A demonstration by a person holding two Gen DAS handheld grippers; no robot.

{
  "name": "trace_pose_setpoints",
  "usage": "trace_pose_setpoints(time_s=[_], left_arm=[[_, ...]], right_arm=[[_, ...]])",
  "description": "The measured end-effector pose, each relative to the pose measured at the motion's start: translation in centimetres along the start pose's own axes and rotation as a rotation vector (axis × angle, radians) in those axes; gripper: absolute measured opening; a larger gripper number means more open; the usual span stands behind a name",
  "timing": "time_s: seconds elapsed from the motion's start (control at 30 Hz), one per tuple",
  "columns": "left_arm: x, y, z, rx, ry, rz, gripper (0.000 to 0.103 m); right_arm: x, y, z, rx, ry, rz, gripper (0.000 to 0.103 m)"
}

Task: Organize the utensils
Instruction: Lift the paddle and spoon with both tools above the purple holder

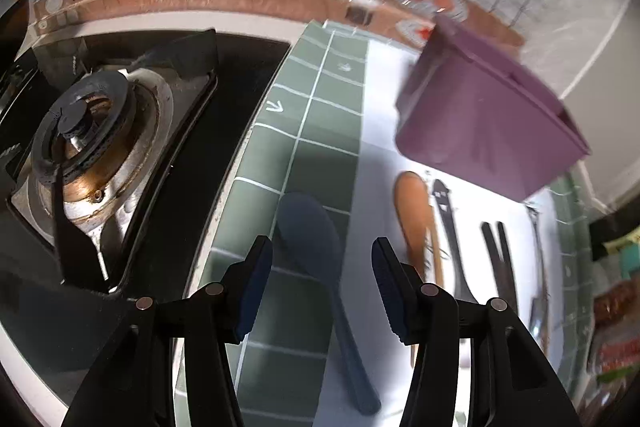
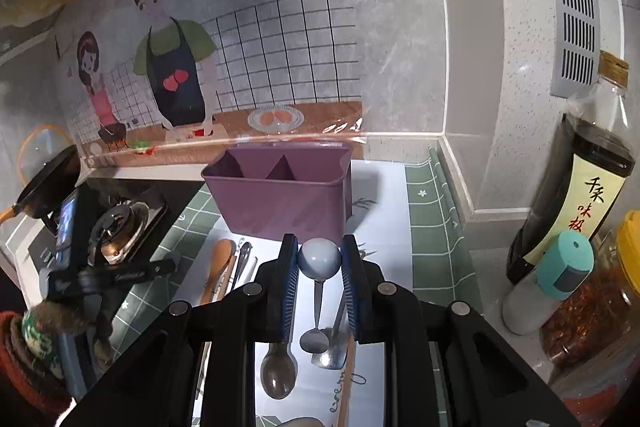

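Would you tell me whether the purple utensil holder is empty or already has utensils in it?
Empty, as far as visible: the purple utensil holder stands upright, and both visible compartments show only bare walls; their bottoms are hidden.

Left claw [image 1: 322, 263] black arms, blue ribbed pads, silver rivets, right claw [image 2: 319, 267] alike

Gas burner [image 1: 86, 131], sauce bottle [image 2: 576, 203], teal-capped shaker [image 2: 548, 283], chilli jar [image 2: 596, 311]

The wall mural [image 2: 248, 27] reads "就是" and the dark bottle [image 2: 572, 211] label reads "千禾 味极".
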State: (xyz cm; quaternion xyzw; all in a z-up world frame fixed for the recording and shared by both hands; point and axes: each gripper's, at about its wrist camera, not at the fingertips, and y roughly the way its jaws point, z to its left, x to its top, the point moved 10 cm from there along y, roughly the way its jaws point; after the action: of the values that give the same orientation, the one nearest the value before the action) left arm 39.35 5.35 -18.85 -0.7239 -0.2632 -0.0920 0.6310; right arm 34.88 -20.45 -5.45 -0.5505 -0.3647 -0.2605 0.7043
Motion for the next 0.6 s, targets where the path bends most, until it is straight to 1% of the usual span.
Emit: trace_pose_setpoints(time_s=[0.07,0.13,0.2,0.27,0.3,0.37,0.47,0.6], left_arm=[[0.3,0.8,-0.1,0.021,-0.006,0.028,0.052],[0.6,1.3,-0.3,0.030,-0.006,0.034,0.049],[0.7,1.9,-0.5,0.049,0.005,0.046,0.036],[0.7,2.5,-0.6,0.053,0.007,0.058,0.035],[0.7,2.4,-0.7,0.056,0.013,0.050,0.035],[0.5,2.3,-1.0,0.035,0.026,0.048,0.035],[-0.1,0.9,-1.4,-0.034,0.028,0.021,0.035],[-0.1,-2.5,-1.8,-0.081,0.011,-0.079,0.035]], right_arm=[[-0.2,0.1,0.2,0.001,-0.001,0.006,0.020],[-0.3,0.2,0.2,-0.005,-0.007,0.006,0.020],[-0.3,0.2,0.1,-0.017,-0.013,0.003,0.020],[-0.4,0.2,-0.1,-0.021,-0.011,0.005,0.020],[-0.4,0.1,-0.2,-0.022,-0.009,0.006,0.020],[-0.6,0.1,-0.5,-0.032,-0.007,0.008,0.020],[-0.5,-0.2,-0.8,-0.036,-0.005,0.002,0.020],[-0.2,-0.7,-1.3,-0.022,0.016,-0.010,0.020]])
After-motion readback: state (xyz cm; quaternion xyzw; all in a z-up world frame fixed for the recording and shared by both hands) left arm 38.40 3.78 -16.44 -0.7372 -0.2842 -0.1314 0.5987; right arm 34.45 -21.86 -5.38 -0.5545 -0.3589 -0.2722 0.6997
